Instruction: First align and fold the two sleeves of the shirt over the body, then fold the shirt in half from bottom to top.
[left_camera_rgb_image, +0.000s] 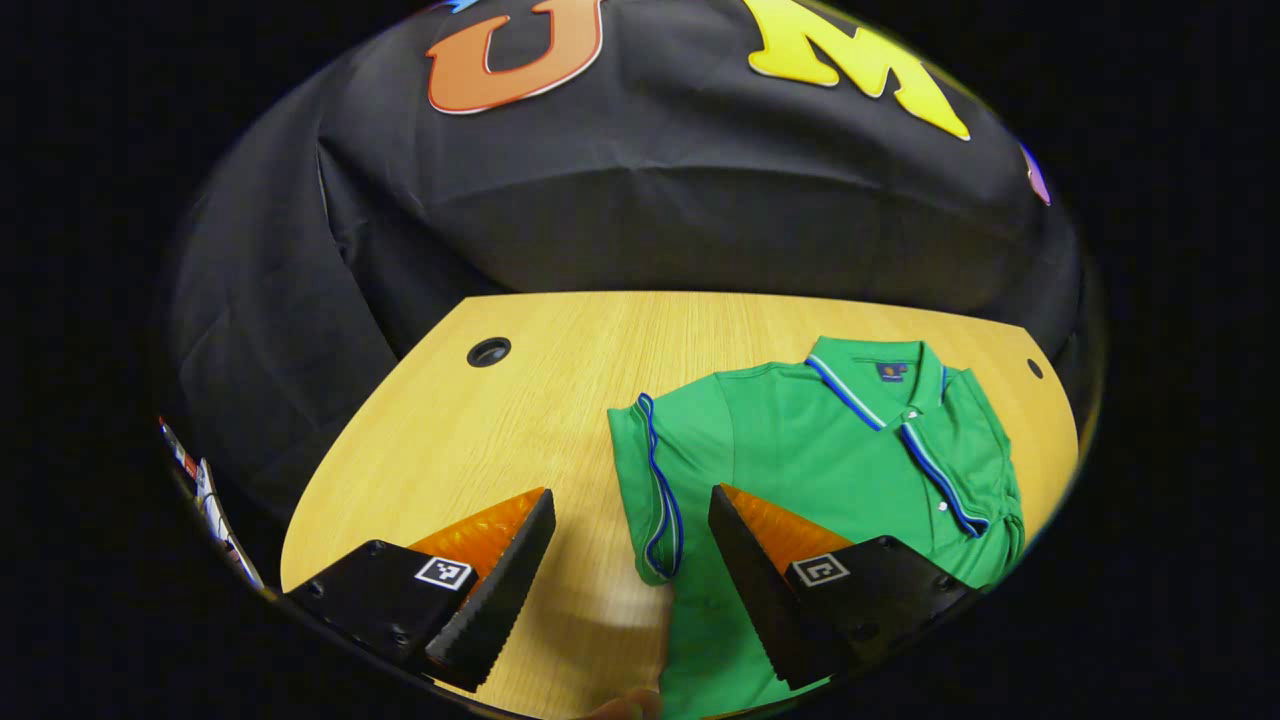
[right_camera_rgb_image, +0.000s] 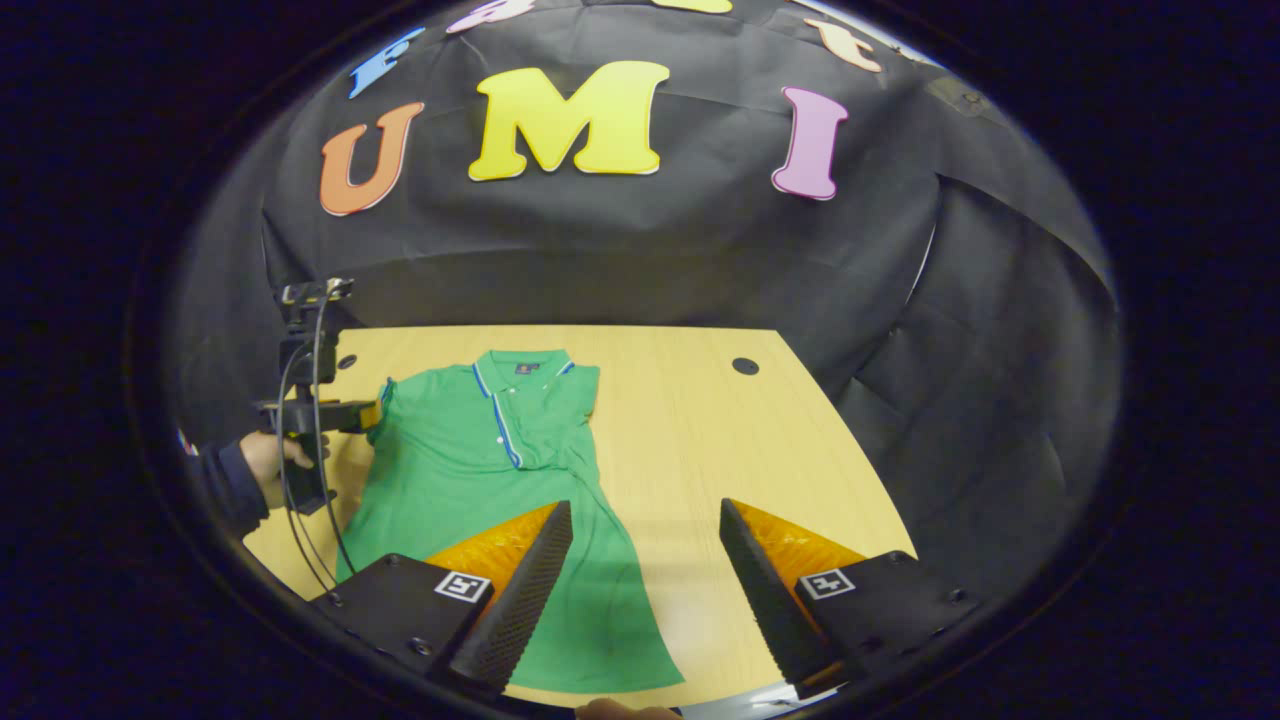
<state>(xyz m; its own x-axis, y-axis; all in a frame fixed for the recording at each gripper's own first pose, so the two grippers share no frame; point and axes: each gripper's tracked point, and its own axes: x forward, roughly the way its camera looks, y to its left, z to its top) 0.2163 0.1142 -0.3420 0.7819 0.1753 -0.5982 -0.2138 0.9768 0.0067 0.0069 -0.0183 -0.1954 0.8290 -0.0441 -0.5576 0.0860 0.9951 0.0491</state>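
The left tool (left_camera_rgb_image: 630, 580) hangs above the tabletop (left_camera_rgb_image: 480, 440) with its fingers spread wide, gripping nothing; one finger is over bare wood, the other over the green shirt (left_camera_rgb_image: 800, 450). The right tool (right_camera_rgb_image: 645, 590) is likewise wide open and empty, one finger over the shirt's lower part, the other over wood. The shirt lies flat, face up, its collar (left_camera_rgb_image: 880, 385) toward the tabletop's far edge and its hem toward the near edge. Both sleeves are folded in over the body; the blue-trimmed cuff of one (left_camera_rgb_image: 660, 490) lies along the shirt's side edge. In the right gripper view, a sleeved hand (right_camera_rgb_image: 265, 460) holds the left tool just beside the shirt's shoulder.
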